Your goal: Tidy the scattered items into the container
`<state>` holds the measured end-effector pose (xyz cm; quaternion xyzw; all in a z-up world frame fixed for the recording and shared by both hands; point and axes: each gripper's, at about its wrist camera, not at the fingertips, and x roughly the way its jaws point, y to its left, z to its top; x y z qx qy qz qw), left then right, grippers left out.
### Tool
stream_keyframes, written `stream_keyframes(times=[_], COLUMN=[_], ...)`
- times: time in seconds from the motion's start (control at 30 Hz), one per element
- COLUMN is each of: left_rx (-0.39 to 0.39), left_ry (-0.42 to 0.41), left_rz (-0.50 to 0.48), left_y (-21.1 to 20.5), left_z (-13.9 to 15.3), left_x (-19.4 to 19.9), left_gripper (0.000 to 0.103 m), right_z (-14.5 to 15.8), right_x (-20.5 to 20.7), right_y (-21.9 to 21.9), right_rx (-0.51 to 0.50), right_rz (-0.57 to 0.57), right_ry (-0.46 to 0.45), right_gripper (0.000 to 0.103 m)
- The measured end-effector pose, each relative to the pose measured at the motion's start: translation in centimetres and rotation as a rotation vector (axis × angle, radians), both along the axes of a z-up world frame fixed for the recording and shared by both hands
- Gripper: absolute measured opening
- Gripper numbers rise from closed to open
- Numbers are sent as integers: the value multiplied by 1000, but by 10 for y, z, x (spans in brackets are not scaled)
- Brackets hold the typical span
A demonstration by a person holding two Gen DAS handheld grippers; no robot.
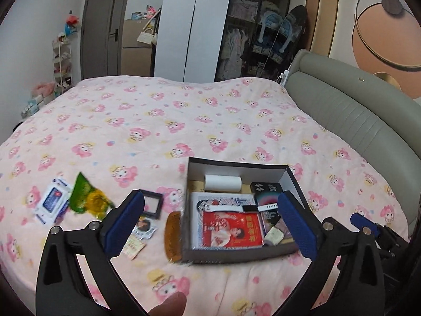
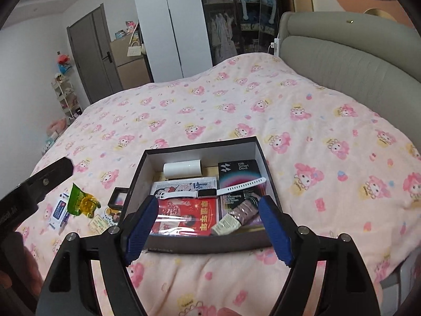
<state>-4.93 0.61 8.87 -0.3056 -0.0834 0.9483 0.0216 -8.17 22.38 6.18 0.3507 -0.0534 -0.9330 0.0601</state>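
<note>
A dark cardboard box (image 1: 236, 256) (image 2: 210, 246) sits on the bed. It holds a white roll (image 2: 183, 168), a black carton (image 2: 238, 173), a white-strapped smartwatch (image 2: 208, 192), a red packet (image 2: 189, 218) and a small sachet (image 2: 226, 223). Left of the box lie an amber comb (image 1: 173, 237), a black framed square (image 1: 151, 202), round stickers (image 1: 143, 227), a small card (image 1: 134, 247), a green-yellow packet (image 1: 86, 197) and a wipes pack (image 1: 52, 202). My left gripper (image 1: 210, 226) hangs open over the box's near left side. My right gripper (image 2: 209, 227) hangs open above the box's near wall, holding nothing.
The pink patterned bedspread (image 1: 184, 121) stretches far behind the box. A grey padded headboard (image 1: 355, 121) runs along the right. The wardrobe (image 1: 184, 26) and shelves stand beyond the bed. A fingertip (image 1: 171, 304) shows at the bottom edge.
</note>
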Motion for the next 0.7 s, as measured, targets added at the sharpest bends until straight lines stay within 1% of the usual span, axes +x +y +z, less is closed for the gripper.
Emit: stream_keyframes(times=[0.17, 0.3, 0.4, 0.5, 0.6, 0.7], left_rx=[-5, 6, 7, 12, -19, -6], left_ry=[21, 16, 3, -8, -18, -38], left_rz=[4, 17, 29, 36, 57, 50], left_y=[-12, -23, -30, -34, -36, -39], left_z=[5, -1, -9, -17, -28, -36], left_x=[37, 58, 72, 84, 88, 89], left_gripper=[102, 102, 102, 102, 102, 102], right_z=[5, -1, -7, -12, -17, -22], right_x=[26, 45, 52, 58, 64, 70], right_y=[-5, -9, -11, -13, -16, -18], right_rx=[1, 18, 20, 23, 25, 28], right_rz=[-11, -16, -12, -9, -5, -1], right_ry=[9, 2, -4, -10, -17, -23], right_gripper=[77, 77, 77, 77, 77, 77])
